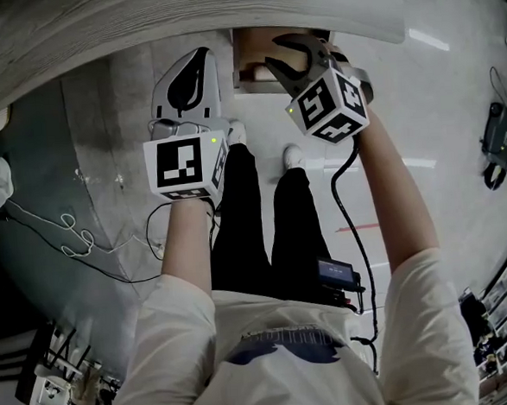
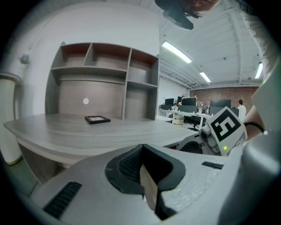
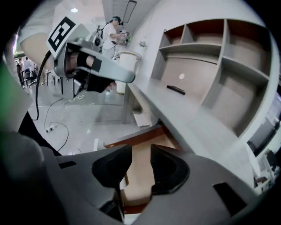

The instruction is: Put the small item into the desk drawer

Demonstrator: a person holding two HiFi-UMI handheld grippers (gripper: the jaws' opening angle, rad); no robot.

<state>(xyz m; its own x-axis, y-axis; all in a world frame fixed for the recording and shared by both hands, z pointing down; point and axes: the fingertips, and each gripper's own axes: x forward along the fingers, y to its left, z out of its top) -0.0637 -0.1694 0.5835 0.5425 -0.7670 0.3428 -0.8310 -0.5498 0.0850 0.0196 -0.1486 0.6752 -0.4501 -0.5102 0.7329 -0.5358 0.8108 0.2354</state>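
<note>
Pinching a thin tan small item (image 2: 150,193) between its dark pads, the left gripper (image 2: 147,173) is clenching the piece edge-on. It is hanging to the left of the open drawer (image 3: 136,138), not over it. The right gripper (image 3: 141,165) is hovering above that drawer with its jaws standing apart. Nothing is lying between them, and only the drawer's pale wooden floor is showing through the gap.

Handling, as a judgement: the item is looking flat, stiff and light, with smooth faces that may be slippery. The pads are pressing on the two broad faces, which seems the right hold. A grip near a corner would be letting it pivot.

Views: only the left gripper view is showing the item; in the head view the gripper's body is hiding it. That view is also taking in the desk (image 2: 88,132) top, a small black frame (image 2: 97,119) and the shelf unit (image 2: 105,79). The right gripper view is looking down into the drawer. The head view is giving only a sliver of it under the desk edge, but is placing both grippers side by side.
</note>
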